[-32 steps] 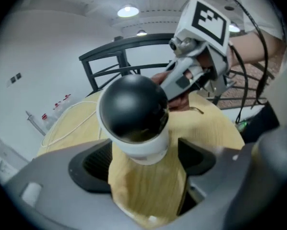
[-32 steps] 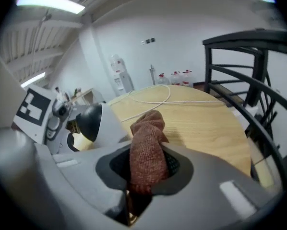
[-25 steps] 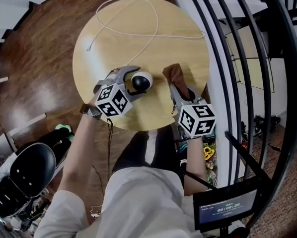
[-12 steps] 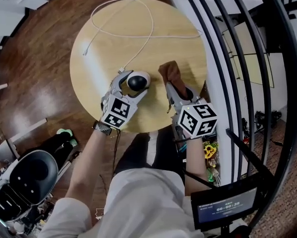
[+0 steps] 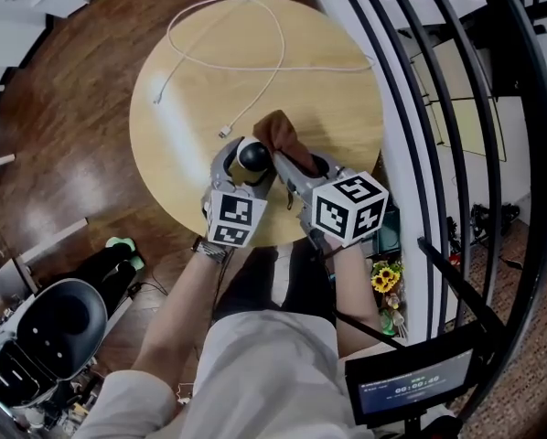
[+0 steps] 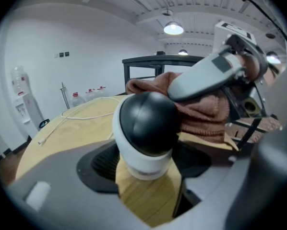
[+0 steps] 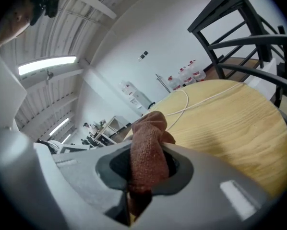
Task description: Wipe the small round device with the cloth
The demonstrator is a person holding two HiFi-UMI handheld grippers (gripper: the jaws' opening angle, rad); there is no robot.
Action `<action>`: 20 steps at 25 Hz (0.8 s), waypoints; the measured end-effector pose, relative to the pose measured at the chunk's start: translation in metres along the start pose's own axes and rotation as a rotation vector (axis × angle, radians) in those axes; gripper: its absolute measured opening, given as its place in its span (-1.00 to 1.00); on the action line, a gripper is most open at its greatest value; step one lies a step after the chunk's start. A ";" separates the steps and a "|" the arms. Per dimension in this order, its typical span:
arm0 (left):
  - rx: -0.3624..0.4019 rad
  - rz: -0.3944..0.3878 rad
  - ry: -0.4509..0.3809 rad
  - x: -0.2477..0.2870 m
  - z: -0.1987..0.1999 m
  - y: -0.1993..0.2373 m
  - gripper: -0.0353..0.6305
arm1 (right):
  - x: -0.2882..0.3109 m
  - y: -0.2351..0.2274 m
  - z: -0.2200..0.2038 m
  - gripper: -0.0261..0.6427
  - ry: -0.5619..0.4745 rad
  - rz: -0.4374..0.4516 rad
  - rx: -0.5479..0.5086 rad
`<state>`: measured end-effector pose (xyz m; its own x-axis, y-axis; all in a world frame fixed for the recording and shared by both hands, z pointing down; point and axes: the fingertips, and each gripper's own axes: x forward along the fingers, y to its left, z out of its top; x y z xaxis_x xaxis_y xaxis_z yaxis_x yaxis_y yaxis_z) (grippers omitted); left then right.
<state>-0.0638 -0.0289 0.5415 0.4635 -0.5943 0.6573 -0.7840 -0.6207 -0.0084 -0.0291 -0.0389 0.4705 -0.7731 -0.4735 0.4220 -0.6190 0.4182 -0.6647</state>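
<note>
The small round device [image 5: 252, 155], a white body with a black dome, rests on the round wooden table [image 5: 191, 135] near its front edge. My left gripper [image 5: 246, 161] is shut on it: the jaws have just been closing, and the device's white body [image 6: 144, 150] sits between them. My right gripper [image 5: 292, 163] is shut on a brown cloth [image 5: 275, 133]. The cloth [image 6: 201, 114] lies against the right side of the device's dome. In the right gripper view the cloth [image 7: 146, 152] sticks up between the jaws and hides the device.
A white cable [image 5: 255, 67] loops over the far half of the table, its plug end close behind the device. A black metal railing [image 5: 438, 135] stands along the right side of the table. A black chair [image 5: 36, 337] stands on the floor at lower left.
My right gripper has carried the cloth left, up against the device. The left gripper has rolled with the device, so its marker cube now faces up and the dome points more upward.
</note>
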 end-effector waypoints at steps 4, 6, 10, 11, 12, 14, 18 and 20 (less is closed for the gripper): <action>0.005 -0.022 0.005 -0.002 0.000 -0.002 0.18 | 0.006 -0.011 -0.008 -0.72 0.033 -0.036 0.025; 0.006 -0.023 0.004 -0.002 0.001 -0.002 0.18 | 0.008 -0.019 -0.015 -0.72 0.061 -0.046 0.029; 0.011 -0.028 0.000 -0.003 0.002 -0.004 0.18 | 0.016 -0.037 -0.037 -0.72 0.157 -0.102 -0.018; 0.014 -0.032 0.000 -0.003 0.002 -0.004 0.18 | 0.017 -0.040 -0.041 -0.72 0.172 -0.110 -0.028; 0.018 -0.036 0.001 -0.003 0.003 -0.005 0.18 | 0.017 -0.042 -0.043 -0.72 0.188 -0.116 -0.040; 0.024 -0.042 0.003 -0.003 0.002 -0.005 0.18 | 0.020 -0.046 -0.047 -0.72 0.232 -0.133 -0.089; 0.023 -0.042 0.004 -0.003 0.002 -0.005 0.18 | 0.026 -0.052 -0.052 -0.72 0.336 -0.195 -0.261; 0.018 -0.043 0.004 -0.003 0.002 -0.005 0.18 | 0.028 -0.053 -0.053 -0.72 0.367 -0.222 -0.331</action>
<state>-0.0609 -0.0248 0.5383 0.4949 -0.5651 0.6601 -0.7557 -0.6549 0.0059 -0.0249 -0.0332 0.5501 -0.5800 -0.3012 0.7569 -0.7375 0.5887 -0.3309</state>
